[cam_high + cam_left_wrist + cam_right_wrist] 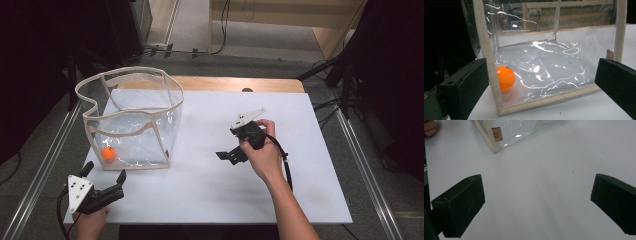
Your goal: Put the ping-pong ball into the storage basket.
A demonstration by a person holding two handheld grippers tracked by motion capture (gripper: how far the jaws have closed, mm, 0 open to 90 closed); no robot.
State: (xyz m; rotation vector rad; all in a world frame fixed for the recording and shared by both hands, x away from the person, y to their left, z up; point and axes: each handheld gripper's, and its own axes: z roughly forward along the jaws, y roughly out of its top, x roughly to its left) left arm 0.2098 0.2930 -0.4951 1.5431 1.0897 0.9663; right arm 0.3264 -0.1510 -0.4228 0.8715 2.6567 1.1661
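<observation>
both arms are bare, no sleeves. each gripper is black with blocky jaws, a trailing black cable and a pale grey three-cornered plate dotted with small holes: left gripper (105,176), right gripper (231,156).

The ball (108,153) in the bag is bright orange, plain, easily the loudest thing here. The bag (131,118) itself is see-through plastic with cream fabric trim along every edge, plus a little brown tag (496,134) on one seam (can't read what's on it). My table (210,165) top is plain white with a light wood strip at the far edge. Both my grippers, left gripper (106,175) and right gripper (226,154), are black, each with a pale grey plate on top.
</observation>
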